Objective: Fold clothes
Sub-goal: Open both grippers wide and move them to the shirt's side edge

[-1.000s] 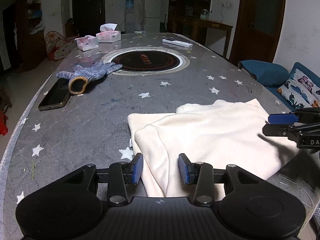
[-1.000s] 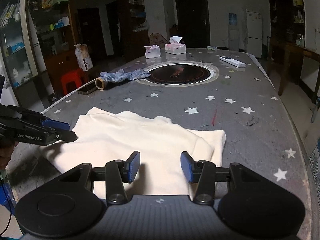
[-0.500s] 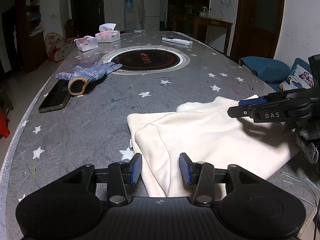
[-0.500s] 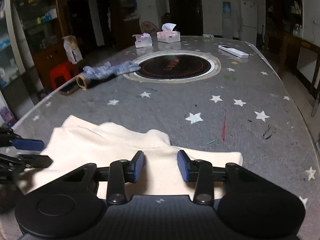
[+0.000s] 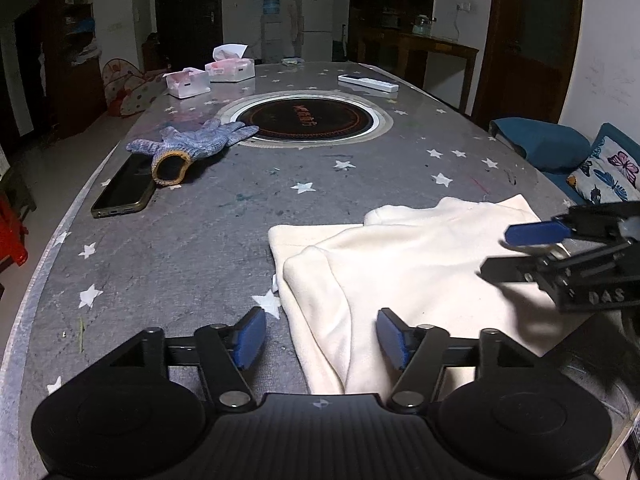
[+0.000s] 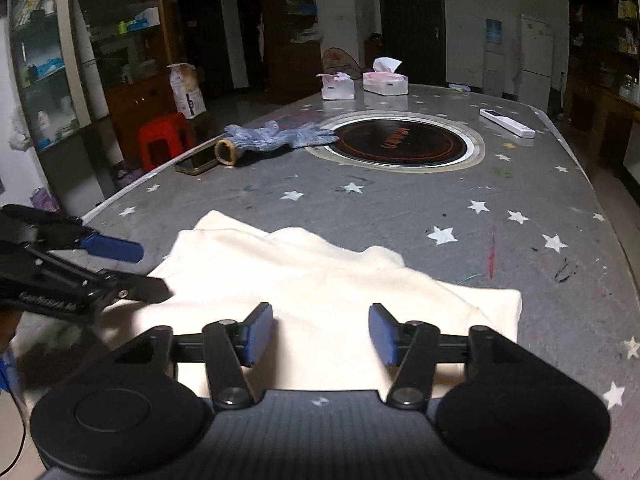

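Observation:
A cream garment (image 5: 416, 264) lies folded flat on the grey star-patterned table (image 5: 200, 248), near its front edge. My left gripper (image 5: 320, 338) is open over the garment's near left fold, with nothing between its blue pads. In the left wrist view my right gripper (image 5: 500, 252) reaches in from the right above the garment's right side, jaws apart. From the right wrist, my right gripper (image 6: 320, 336) stands open over the garment (image 6: 320, 280), and my left gripper (image 6: 148, 266) enters from the left, also open.
A blue knit glove (image 5: 196, 146) and a dark phone (image 5: 124, 188) lie at the left. A round inset hotplate (image 5: 308, 120) fills the table's middle. Two tissue boxes (image 5: 230, 68) and a white remote (image 5: 368, 84) sit at the far end. Blue cushions (image 5: 544, 148) are at the right.
Both grippers have opened wider. The right gripper rose over the garment half a second ago and has dropped back toward its right side. The garment has not moved.

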Tool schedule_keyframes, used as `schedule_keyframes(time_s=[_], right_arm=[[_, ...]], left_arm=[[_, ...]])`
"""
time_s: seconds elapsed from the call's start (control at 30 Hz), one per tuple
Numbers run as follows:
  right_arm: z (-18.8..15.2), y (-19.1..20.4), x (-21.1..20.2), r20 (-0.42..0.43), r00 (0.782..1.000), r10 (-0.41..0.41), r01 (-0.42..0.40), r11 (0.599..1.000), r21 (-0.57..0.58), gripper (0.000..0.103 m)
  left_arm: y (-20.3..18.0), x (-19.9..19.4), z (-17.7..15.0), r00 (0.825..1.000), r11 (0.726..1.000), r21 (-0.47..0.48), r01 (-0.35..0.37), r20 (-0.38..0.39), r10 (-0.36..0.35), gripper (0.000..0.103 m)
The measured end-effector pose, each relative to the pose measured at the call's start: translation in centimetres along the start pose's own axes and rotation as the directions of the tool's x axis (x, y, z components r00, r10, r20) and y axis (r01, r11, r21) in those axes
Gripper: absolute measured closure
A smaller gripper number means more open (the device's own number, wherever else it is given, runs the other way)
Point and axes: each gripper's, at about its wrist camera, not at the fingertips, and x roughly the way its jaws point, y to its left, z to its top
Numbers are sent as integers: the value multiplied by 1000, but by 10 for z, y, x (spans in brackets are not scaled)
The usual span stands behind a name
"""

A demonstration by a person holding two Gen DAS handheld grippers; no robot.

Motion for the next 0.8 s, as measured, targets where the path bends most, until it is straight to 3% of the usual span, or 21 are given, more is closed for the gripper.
schedule_keyframes(time_s=[0.47, 0.6, 0.8], right_arm=[[-14, -1, -25, 60, 997, -50, 45, 996, 82, 7], [-15, -1, -30, 83, 994, -64, 55, 993, 101, 0], [-17, -1, -35, 111, 989, -94, 79, 989, 128, 0]], left_arm=[[-10, -9, -1, 999, 1000, -21, -8, 34, 9, 9], [-11, -12, -1, 999, 999, -29, -17, 46, 18, 3], [-9, -17, -2, 998, 999, -39, -22, 60, 25, 0]])
